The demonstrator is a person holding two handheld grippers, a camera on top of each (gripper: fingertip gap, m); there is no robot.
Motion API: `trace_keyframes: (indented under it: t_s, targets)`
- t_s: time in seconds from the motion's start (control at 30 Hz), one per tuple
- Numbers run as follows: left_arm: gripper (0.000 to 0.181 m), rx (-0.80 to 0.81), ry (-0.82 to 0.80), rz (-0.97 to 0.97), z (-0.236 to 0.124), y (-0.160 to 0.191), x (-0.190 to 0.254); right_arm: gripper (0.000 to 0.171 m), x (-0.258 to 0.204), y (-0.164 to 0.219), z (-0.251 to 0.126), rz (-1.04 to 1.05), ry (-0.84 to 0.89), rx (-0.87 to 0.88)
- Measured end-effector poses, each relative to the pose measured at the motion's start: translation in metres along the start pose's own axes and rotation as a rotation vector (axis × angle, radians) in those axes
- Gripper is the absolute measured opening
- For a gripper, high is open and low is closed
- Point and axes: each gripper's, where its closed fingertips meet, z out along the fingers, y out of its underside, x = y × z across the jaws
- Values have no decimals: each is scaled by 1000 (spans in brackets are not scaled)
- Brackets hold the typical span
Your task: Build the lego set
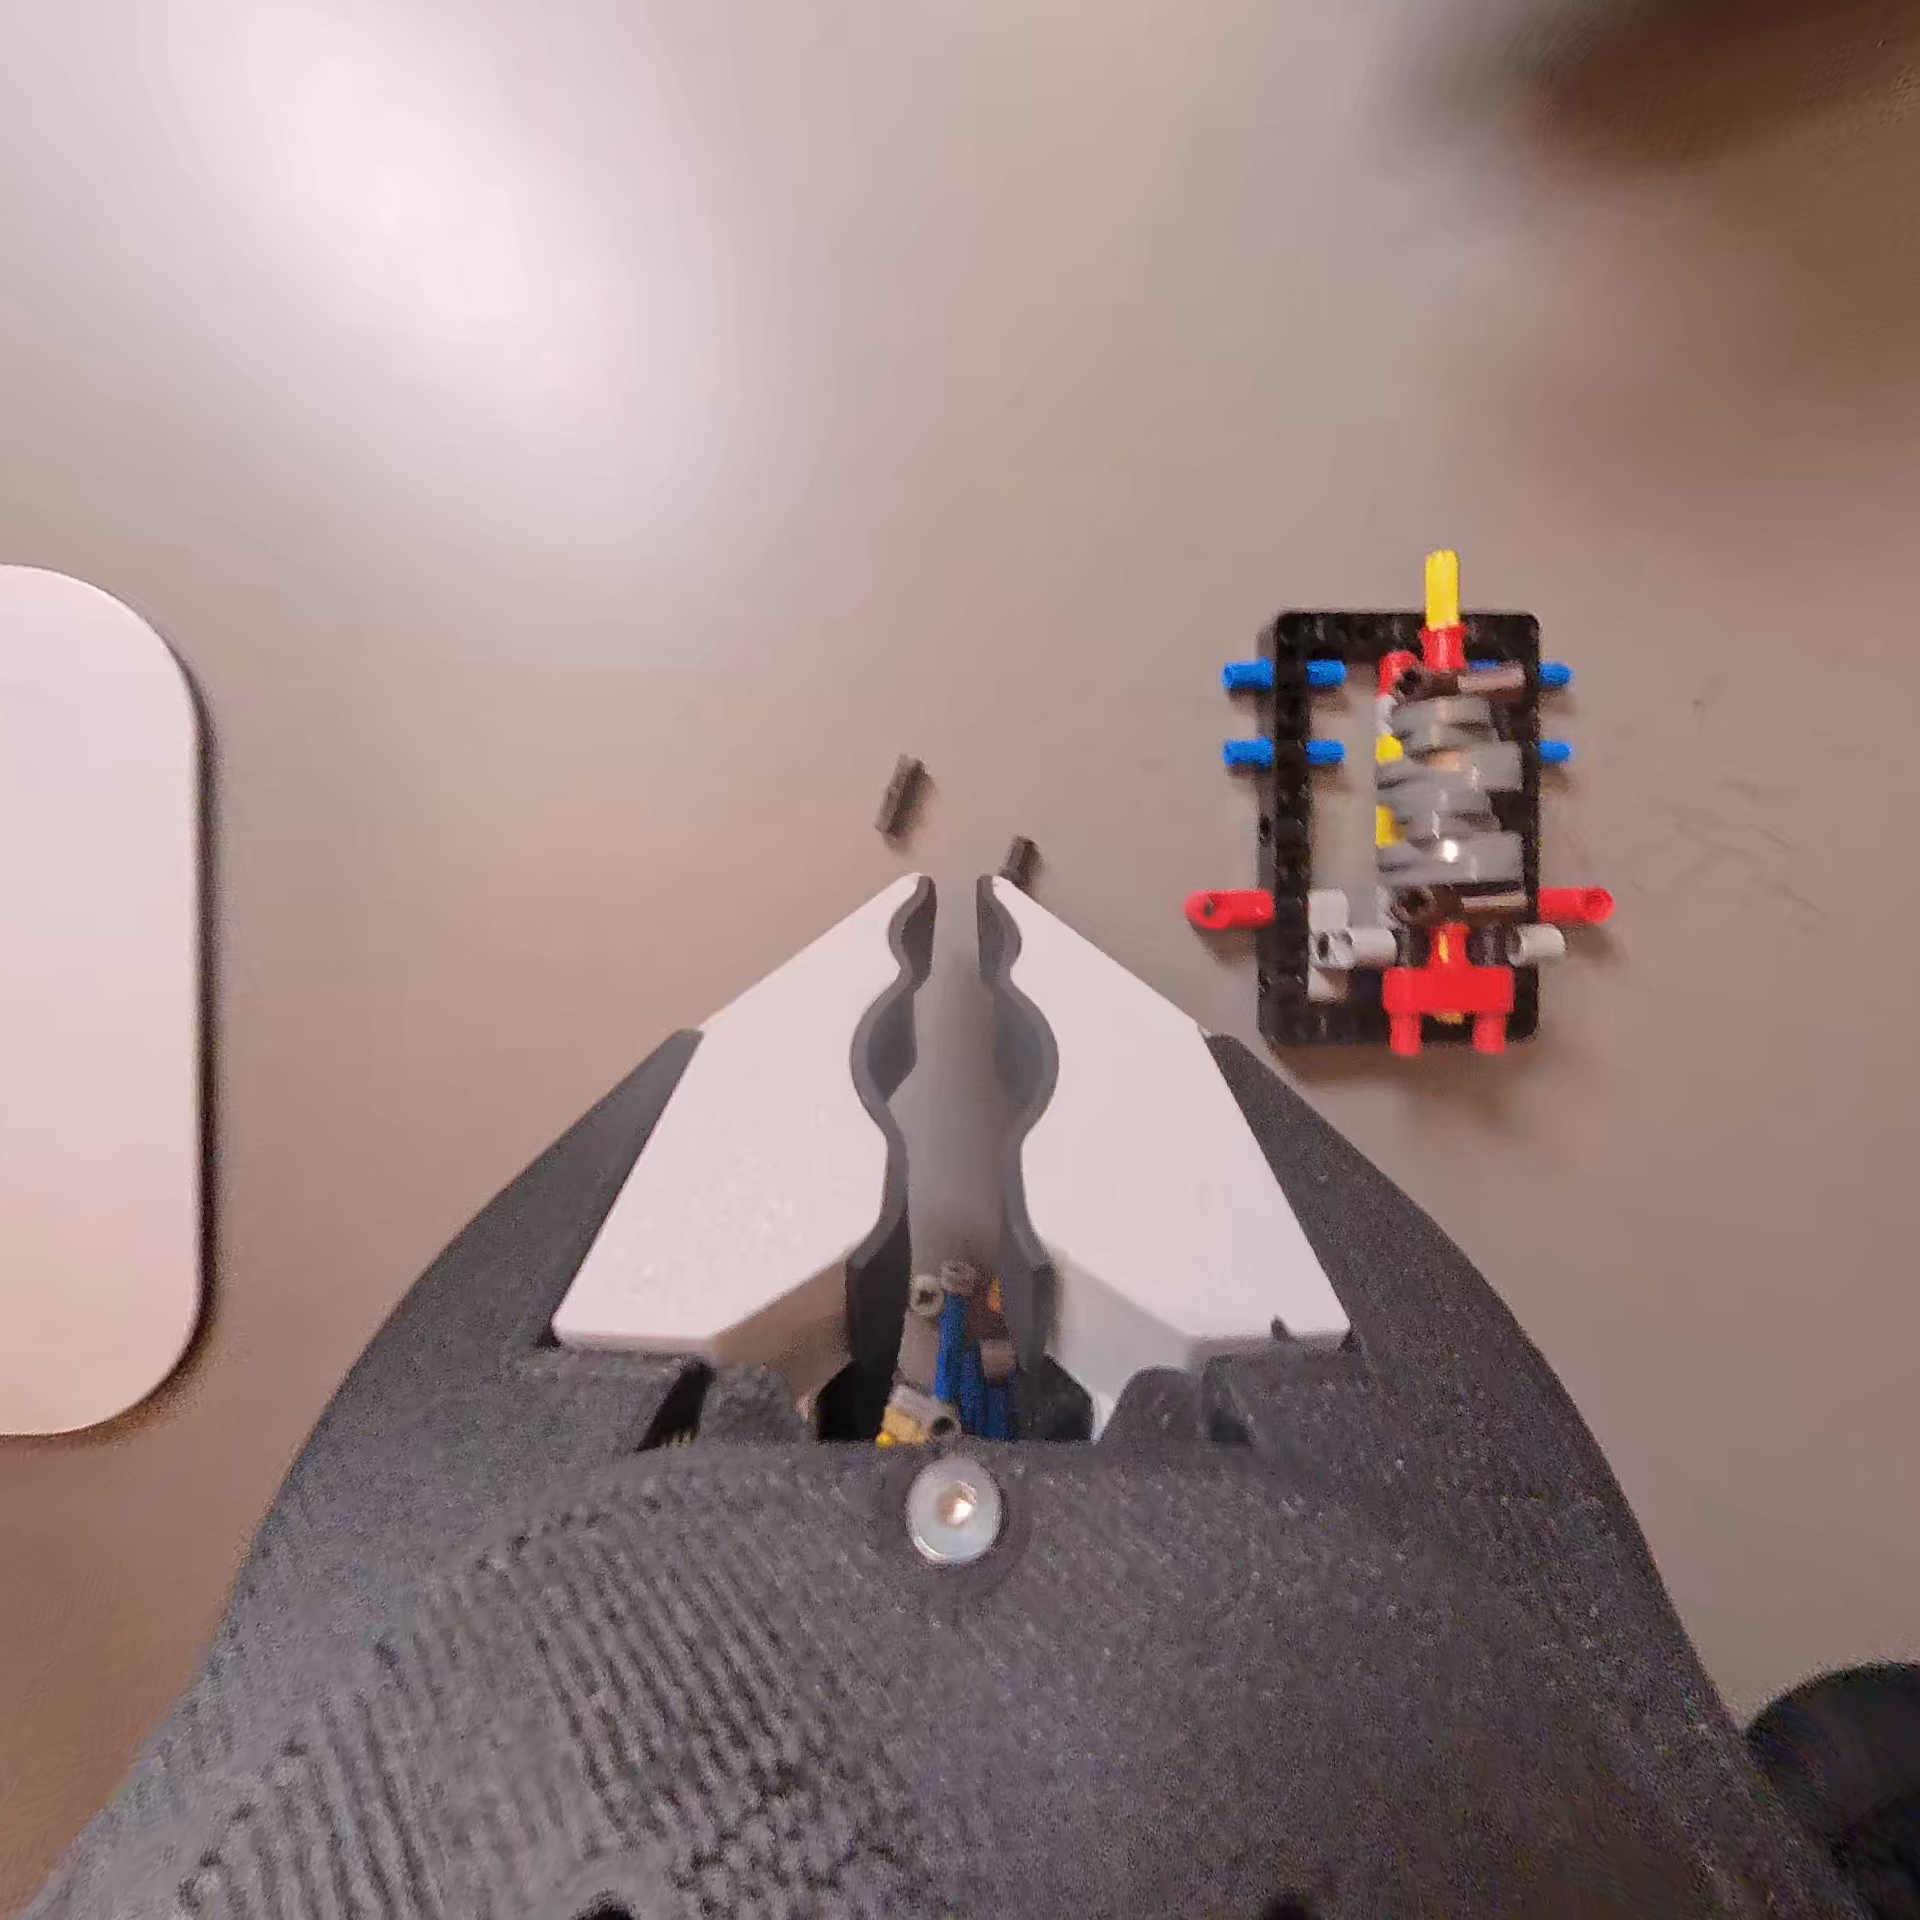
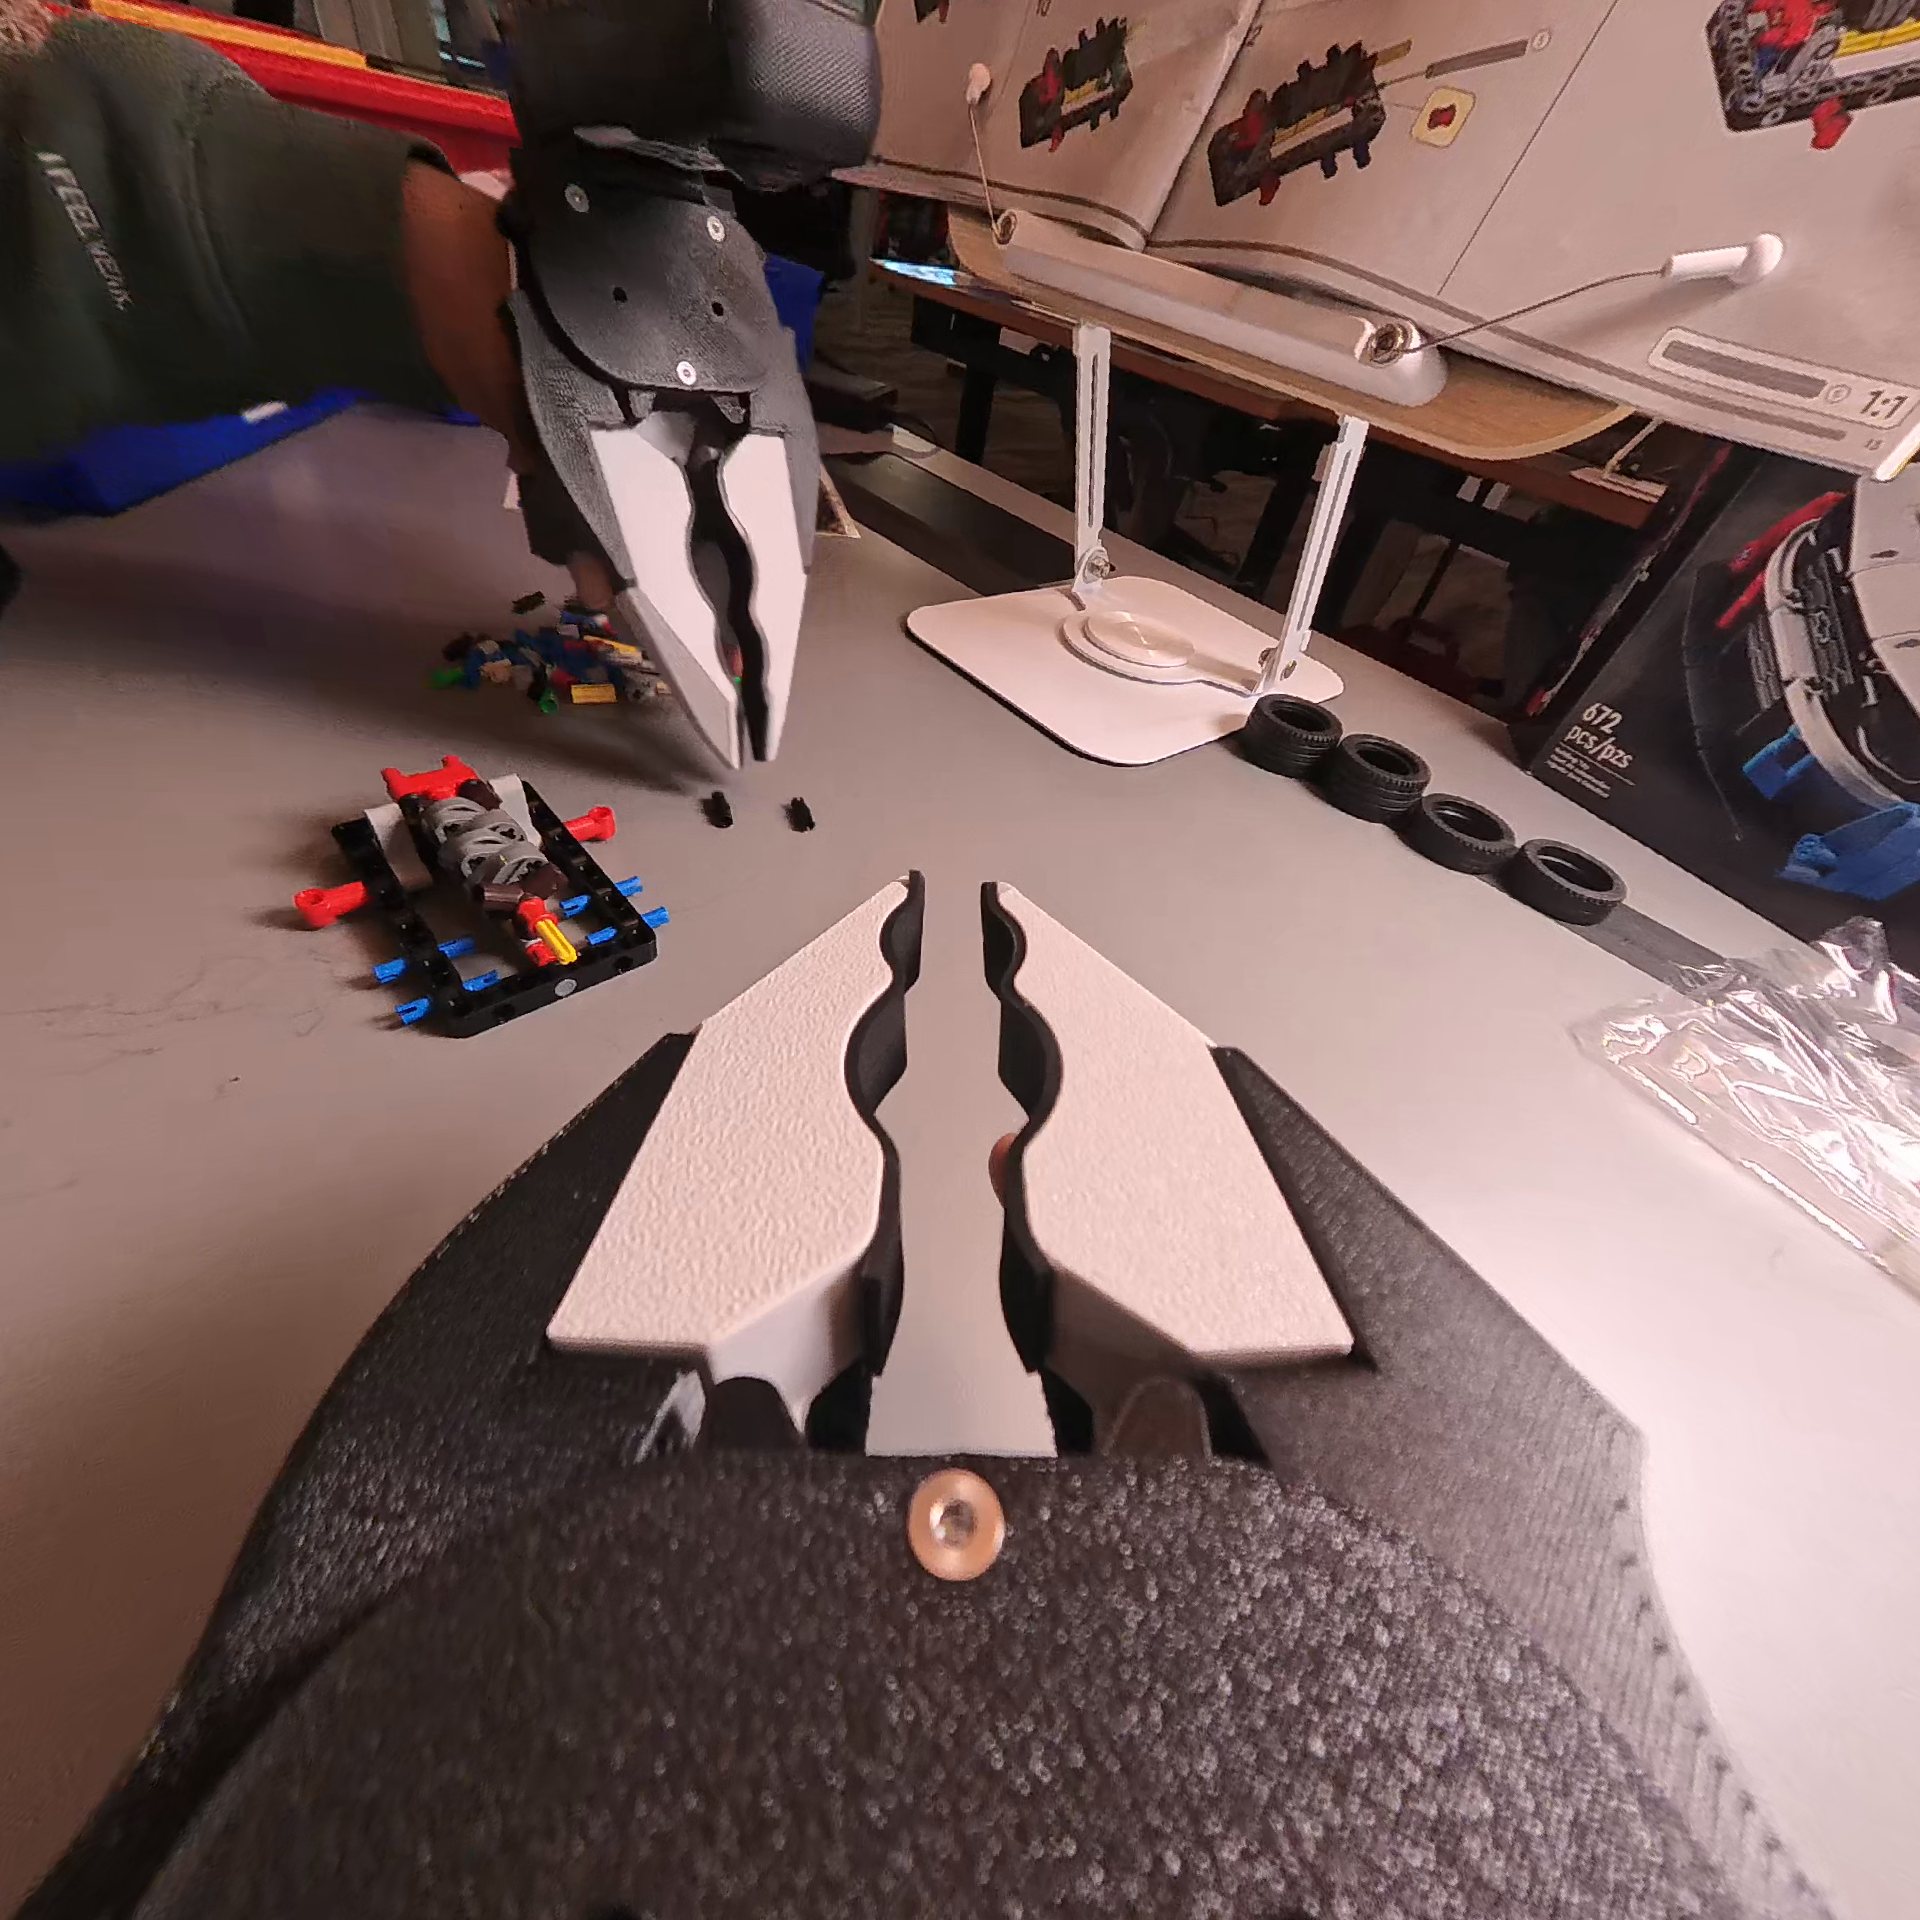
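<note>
Left tool (image 1: 954,883) seemingly near-closed; right tool (image 2: 951,883) parted.

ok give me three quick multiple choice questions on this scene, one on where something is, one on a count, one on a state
1. Where do the two small black pins lie?
A. inside the black frame
B. on the table below the left gripper's tips
C. on the stand base

2. How many black tyres stand in the row?
A. two
B. four
C. six

3. What does the right gripper hold?
A. nothing, jaws apart
B. a tyre
C. a red piece

Key: 1 B, they lie loose below the left gripper; 2 B, four in line by the stand; 3 A, bare table shows between its fingers.
</note>
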Motion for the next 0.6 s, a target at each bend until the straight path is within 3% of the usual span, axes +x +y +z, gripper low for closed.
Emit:
trace_keyframes:
  t_s: [0.03, 0.5, 0.6]
  targets:
    - [8, -13, 11, 5, 1, 4, 4, 9, 0, 0, 0, 0, -1, 0]
    - [0, 27, -43, 18, 20, -7, 15, 9, -3, 3, 2, -5, -10, -12]
    - [9, 61, -38, 43, 17, -10, 20, 9, -4, 3, 2, -10, -15, -15]
